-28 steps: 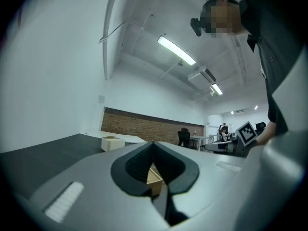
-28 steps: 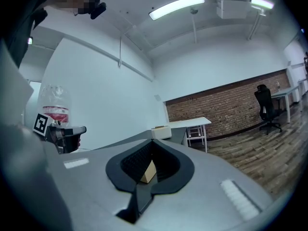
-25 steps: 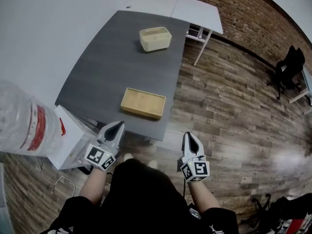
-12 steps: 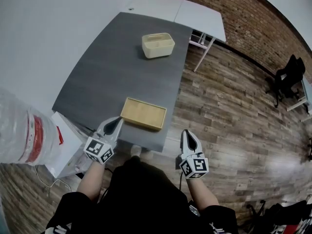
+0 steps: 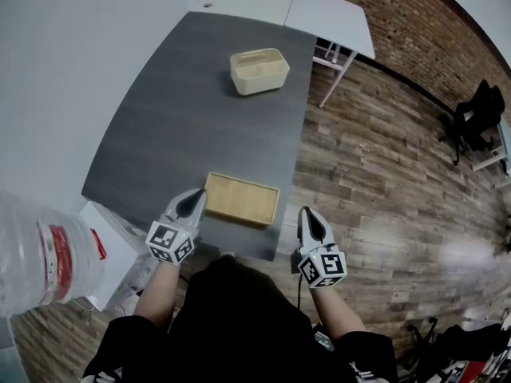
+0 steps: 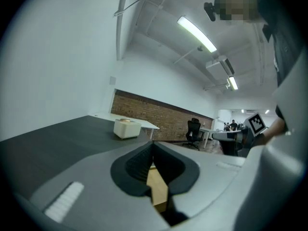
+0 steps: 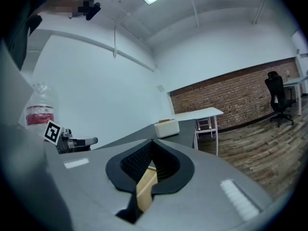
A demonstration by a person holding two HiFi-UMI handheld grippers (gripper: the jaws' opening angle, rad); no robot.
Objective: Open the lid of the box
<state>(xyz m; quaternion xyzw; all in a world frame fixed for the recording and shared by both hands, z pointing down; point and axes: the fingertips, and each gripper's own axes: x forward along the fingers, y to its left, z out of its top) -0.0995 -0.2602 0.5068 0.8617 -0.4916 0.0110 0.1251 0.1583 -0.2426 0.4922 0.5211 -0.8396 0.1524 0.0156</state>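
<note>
The flat wooden box [image 5: 242,199] is lying closed at the near edge of the dark grey table [image 5: 184,118], lid on. The left gripper [image 5: 194,199] is hovering over that same table edge, jaws pressed together and empty, its tip just beside the box's left end. The right gripper [image 5: 307,218] is hanging just off the table's near right corner, jaws likewise together, gripping nothing. A cream container [image 5: 259,70] is sitting toward the table's far end.
</note>
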